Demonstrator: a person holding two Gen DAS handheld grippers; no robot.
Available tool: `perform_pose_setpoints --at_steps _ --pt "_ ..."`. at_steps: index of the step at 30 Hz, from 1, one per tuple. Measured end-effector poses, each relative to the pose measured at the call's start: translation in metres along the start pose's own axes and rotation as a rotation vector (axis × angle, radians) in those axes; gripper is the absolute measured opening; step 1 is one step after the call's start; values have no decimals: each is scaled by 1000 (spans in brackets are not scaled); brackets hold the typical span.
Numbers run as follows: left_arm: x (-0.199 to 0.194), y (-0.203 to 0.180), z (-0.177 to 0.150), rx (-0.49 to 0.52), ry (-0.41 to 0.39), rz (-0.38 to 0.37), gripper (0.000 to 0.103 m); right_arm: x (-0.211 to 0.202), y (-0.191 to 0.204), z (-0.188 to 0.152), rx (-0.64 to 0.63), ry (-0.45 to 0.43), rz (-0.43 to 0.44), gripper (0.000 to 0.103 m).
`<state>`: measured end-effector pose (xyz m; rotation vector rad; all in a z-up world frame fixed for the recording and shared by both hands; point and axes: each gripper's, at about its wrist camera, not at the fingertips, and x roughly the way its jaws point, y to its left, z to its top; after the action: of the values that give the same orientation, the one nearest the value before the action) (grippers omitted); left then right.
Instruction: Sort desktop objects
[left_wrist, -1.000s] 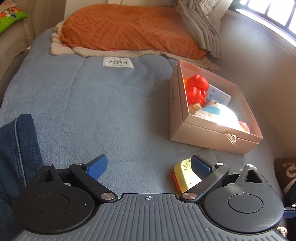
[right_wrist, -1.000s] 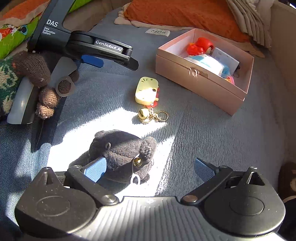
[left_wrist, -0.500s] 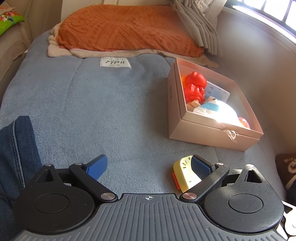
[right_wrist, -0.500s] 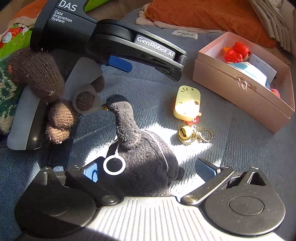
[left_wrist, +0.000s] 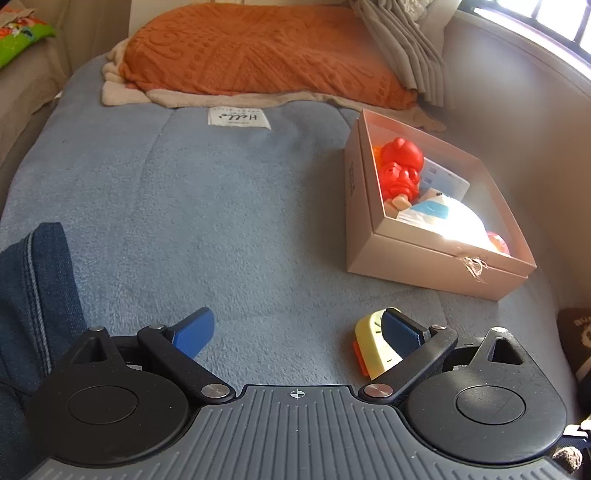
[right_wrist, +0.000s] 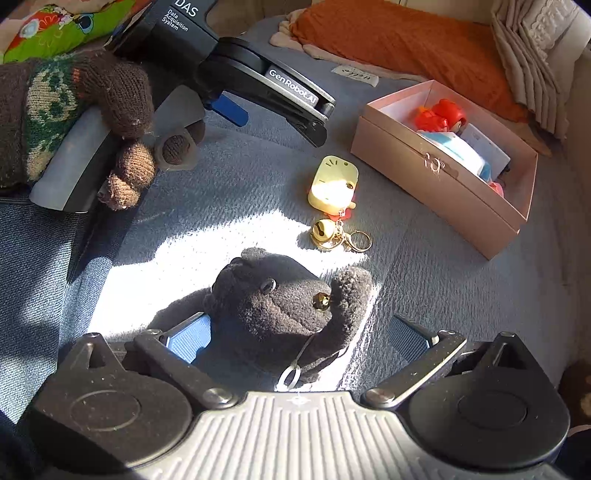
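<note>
My right gripper (right_wrist: 299, 332) was spread wide over the dark plush toy (right_wrist: 284, 306), fingers either side of it, not yet squeezing. The toy lay on the blue blanket (left_wrist: 184, 206) in a sun patch, right in front of me, w/ a small gold bell at its neck and a white loop of cord hanging toward my palm.

Handling, my guess: v. light, soft, squashy. It'd give under the pads, so I wanted the bulk of the body between them, not a floppy limb or the cord. Slip seemed unlikely on fuzzy fabric, and nothing on it looked breakable.

My left gripper (left_wrist: 295, 332) was also wide apart and empty, low over the blanket. Its right finger (left_wrist: 400, 330) sat just over the yellow keychain tag (right_wrist: 333, 183); I couldn't tell if it touched. That one looked hard, smooth plastic, w/ a gold bell and ring (right_wrist: 338, 232) trailing that might snag or jingle loose.

The pink box (right_wrist: 436, 177) stood beyond the tag, open, already holding a red figure (left_wrist: 400, 166), a white-and-blue item and a card. Space left inside looked tight-ish near the front.

In the way: the tag and its bell lay between plush and box, so I'd have needed to lift clear over them. My other, gloved hand (right_wrist: 74, 118) and its tool crowded the left side. An orange pillow (left_wrist: 266, 51) lay well beyond, no issue.
</note>
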<state>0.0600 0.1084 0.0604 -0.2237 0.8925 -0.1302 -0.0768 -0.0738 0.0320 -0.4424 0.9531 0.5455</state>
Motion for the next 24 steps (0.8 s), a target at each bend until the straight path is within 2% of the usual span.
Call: perform_pose_setpoints --at_steps 3,6,8,9,10,16,24 --pt "-1 0 0 -2 -2 1 100 18 16 11 -40 -20 2 103" --pt "-1 0 0 0 -2 1 100 41 27 18 -60 21 4 103" --pt "-3 0 -1 6 -7 -2 100 48 31 18 -77 46 -29 94" --pt "-4 0 -1 9 -9 -6 100 46 29 18 -84 55 -39 84" --pt "-4 -1 -2 17 -12 -14 100 41 25 17 -79 60 -36 80" --pt "6 -23 -3 61 40 -48 100 15 9 -6 -34 87 -9 80" --pt "20 -65 -11 171 103 -54 100 20 20 -19 -74 88 -38 82"
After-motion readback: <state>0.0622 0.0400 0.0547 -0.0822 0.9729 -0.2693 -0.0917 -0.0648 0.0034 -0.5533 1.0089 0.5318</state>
